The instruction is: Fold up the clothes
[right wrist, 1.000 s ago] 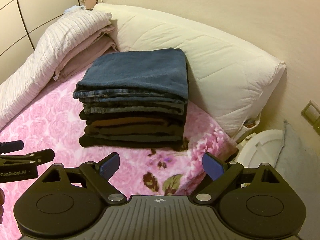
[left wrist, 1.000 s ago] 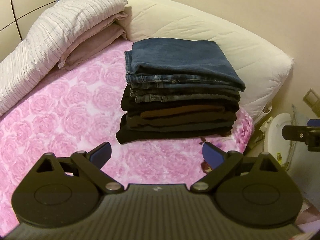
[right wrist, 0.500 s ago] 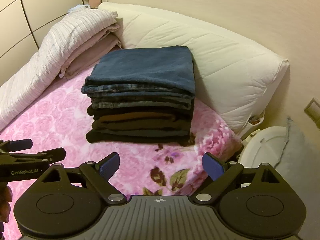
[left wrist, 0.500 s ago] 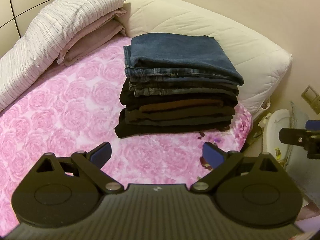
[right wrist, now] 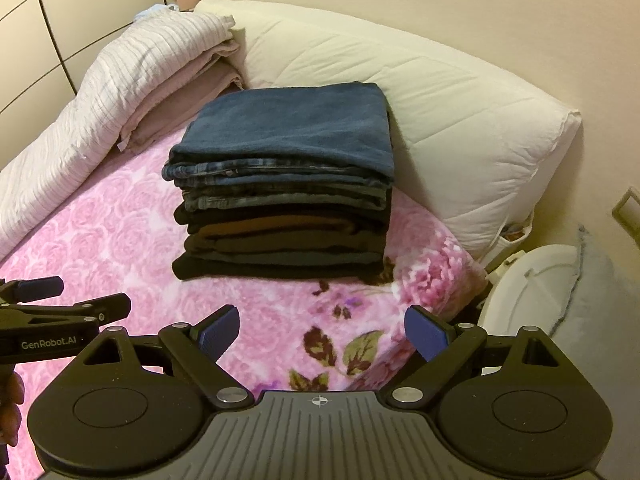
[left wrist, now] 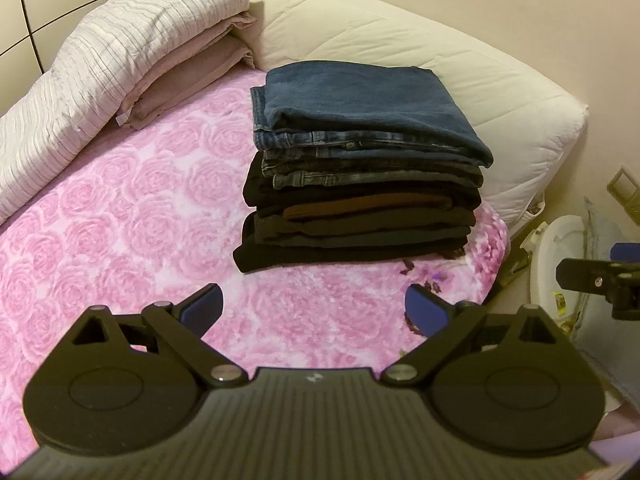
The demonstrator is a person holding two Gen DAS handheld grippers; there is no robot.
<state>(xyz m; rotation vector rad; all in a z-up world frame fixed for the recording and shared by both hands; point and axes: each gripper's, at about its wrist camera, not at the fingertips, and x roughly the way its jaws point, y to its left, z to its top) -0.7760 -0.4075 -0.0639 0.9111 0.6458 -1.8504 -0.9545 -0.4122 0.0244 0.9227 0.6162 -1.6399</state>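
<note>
A stack of folded trousers (left wrist: 360, 176) stands on the pink rose blanket (left wrist: 120, 220), blue jeans on top, black and brown pairs below. It also shows in the right wrist view (right wrist: 288, 188). My left gripper (left wrist: 314, 312) is open and empty, held above the blanket in front of the stack. My right gripper (right wrist: 322, 332) is open and empty, also in front of the stack, further right. The left gripper shows at the left edge of the right wrist view (right wrist: 60, 312); the right gripper shows at the right edge of the left wrist view (left wrist: 596, 276).
A cream quilted pillow (left wrist: 420, 56) lies behind the stack against the wall. A folded striped duvet (left wrist: 100, 52) lies at the back left. The bed's corner drops off at the right, where a white round object (right wrist: 532, 292) stands on the floor.
Both grippers have drifted slightly, and the stack sits a little higher and more central in both views. Jaws stay open.
</note>
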